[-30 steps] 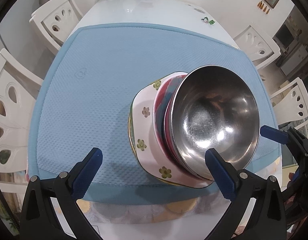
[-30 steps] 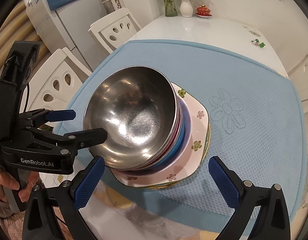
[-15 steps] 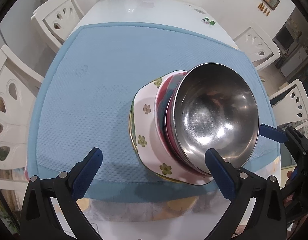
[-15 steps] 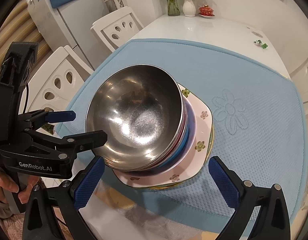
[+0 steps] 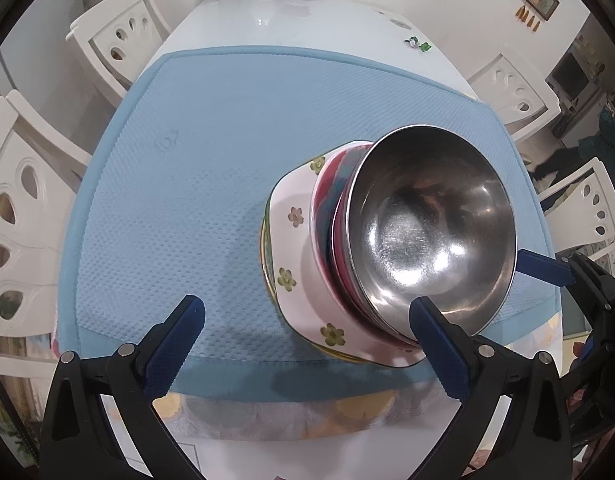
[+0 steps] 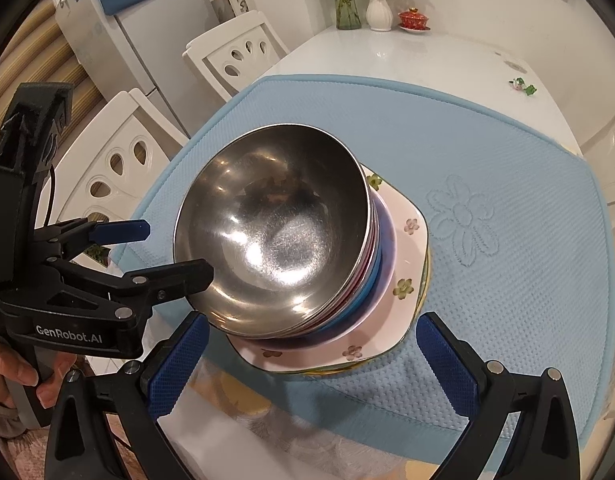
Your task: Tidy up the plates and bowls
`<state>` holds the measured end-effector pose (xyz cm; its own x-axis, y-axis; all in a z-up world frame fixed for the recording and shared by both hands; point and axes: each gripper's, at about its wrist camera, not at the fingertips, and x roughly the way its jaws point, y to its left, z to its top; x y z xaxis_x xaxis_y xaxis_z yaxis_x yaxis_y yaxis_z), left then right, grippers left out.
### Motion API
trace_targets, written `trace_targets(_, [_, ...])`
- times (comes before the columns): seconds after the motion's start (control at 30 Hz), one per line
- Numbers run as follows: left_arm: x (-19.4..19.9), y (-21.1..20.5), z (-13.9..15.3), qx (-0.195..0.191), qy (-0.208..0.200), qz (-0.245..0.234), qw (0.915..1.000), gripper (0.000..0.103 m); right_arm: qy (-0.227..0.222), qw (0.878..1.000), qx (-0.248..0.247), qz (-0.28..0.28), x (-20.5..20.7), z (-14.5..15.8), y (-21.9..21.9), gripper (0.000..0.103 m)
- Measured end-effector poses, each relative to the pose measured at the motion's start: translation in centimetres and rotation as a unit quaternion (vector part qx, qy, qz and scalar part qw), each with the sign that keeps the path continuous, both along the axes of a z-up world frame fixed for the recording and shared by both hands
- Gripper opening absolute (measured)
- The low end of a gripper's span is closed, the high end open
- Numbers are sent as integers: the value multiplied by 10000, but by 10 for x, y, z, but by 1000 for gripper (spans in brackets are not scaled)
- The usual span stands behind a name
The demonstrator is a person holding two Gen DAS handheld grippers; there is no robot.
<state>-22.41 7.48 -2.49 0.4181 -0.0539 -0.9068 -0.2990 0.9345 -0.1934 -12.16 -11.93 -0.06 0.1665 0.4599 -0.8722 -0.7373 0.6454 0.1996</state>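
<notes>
A steel bowl [image 5: 427, 232] [image 6: 271, 232] tops a stack of nested red and blue bowls on a pink square plate with flowers [image 5: 295, 264] [image 6: 403, 240]. The stack stands near the front edge of a blue mat [image 5: 207, 160] [image 6: 507, 160]. My left gripper [image 5: 307, 320] is open, and its right finger [image 5: 435, 324] overlaps the bowl's near rim. In the right wrist view my left gripper [image 6: 179, 250] sits at the bowl's left side, fingers apart. My right gripper [image 6: 311, 340] is open in front of the stack, holding nothing. Its blue pad [image 5: 543, 268] shows behind the bowl.
White chairs [image 5: 119, 48] [image 6: 235, 56] ring the white table [image 5: 307, 20]. Vases [image 6: 377, 10] and a red lidded cup [image 6: 413, 18] stand at the far end. A small green trinket [image 5: 417, 42] lies on the table. A hand [image 6: 23, 376] holds the left gripper's handle.
Nothing of note: both views have drifted only slightly, the stack stays put and both grippers stay open.
</notes>
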Motion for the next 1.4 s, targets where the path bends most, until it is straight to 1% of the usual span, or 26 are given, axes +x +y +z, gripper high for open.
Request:
trace_targets(0.13, [-1, 0, 1, -67, -33, -16, 10000, 102, 36, 10000, -17, 13, 1, -1, 1, 103])
trace_targets(0.57, [-5, -1, 5, 36, -66, 21, 10000, 102, 18, 10000, -8, 87, 0, 0, 1, 103])
trace_targets(0.7, [-5, -2, 6, 143, -61, 38, 9999, 102, 5, 9999, -19, 101, -1, 0, 1, 103])
trace_targets(0.83, [-7, -1, 6, 130, -71, 65, 9999, 102, 4, 10000, 5, 88, -2, 1, 0, 103])
trace_targets(1.4, [-14, -7, 14, 578, -247, -35, 9980, 102, -44, 10000, 25, 48, -7, 3, 0, 103])
